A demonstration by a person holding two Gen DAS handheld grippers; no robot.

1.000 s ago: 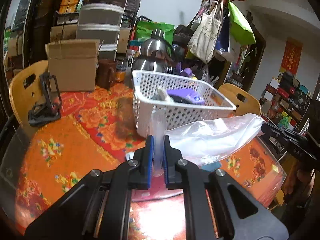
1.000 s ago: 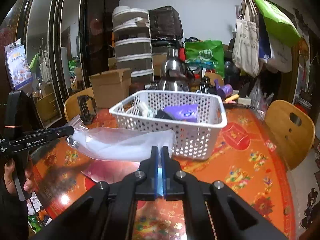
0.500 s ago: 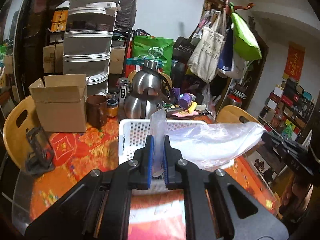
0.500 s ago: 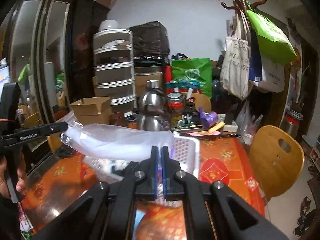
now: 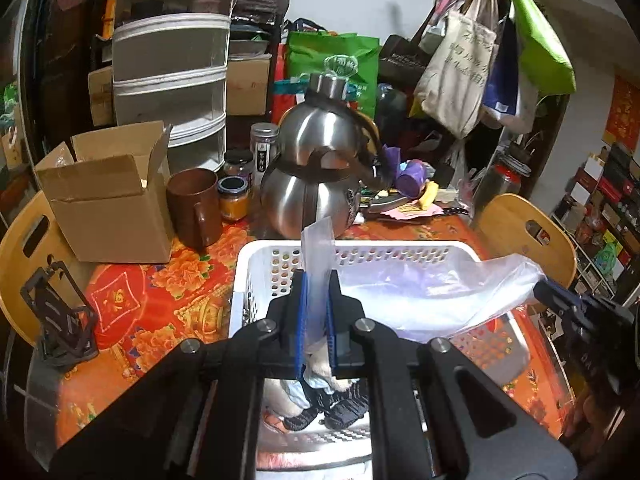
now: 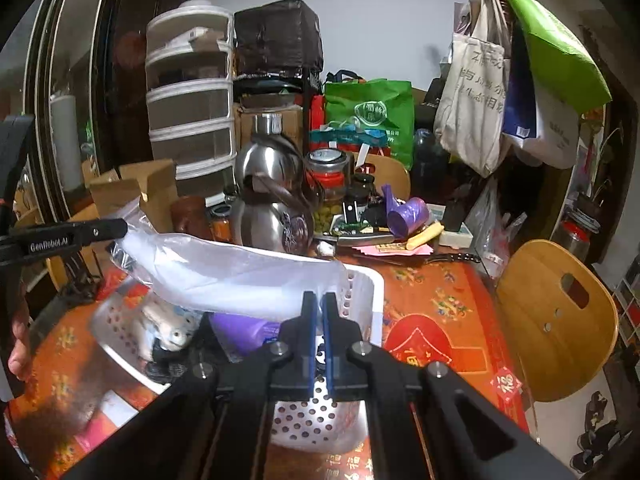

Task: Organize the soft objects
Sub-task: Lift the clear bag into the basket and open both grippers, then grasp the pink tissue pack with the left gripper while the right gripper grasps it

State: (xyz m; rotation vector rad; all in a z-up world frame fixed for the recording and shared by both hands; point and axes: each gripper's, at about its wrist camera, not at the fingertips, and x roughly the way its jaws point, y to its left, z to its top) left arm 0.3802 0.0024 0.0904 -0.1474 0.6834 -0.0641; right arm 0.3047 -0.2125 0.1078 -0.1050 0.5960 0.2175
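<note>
A clear plastic bag [image 5: 420, 292] hangs stretched between both grippers above a white perforated basket [image 5: 400, 245]. My left gripper [image 5: 316, 320] is shut on one end of the bag, and a strip of plastic sticks up between its blue pads. My right gripper [image 6: 319, 312] is shut on the other end of the bag [image 6: 224, 272]. Each gripper shows in the other's view: the right gripper [image 5: 540, 288] at the right, the left gripper [image 6: 120, 230] at the left. In the basket [image 6: 376, 292] lie a plush toy [image 6: 168, 320], a purple packet [image 6: 244, 328] and black knitted socks [image 5: 336, 404].
Behind the basket on the orange patterned table stand a steel kettle [image 5: 316, 176], a brown mug [image 5: 194, 208], jars and an open cardboard box [image 5: 104, 200]. A black stand [image 5: 60, 316] sits at the left edge. Wooden chairs [image 6: 556, 320] ring the table. A hand [image 6: 16, 344] holds the left gripper.
Both grippers have carried the stretched bag forward and up. It has gone from in front of the basket to above it, and the basket's contents now show below the fingers.
</note>
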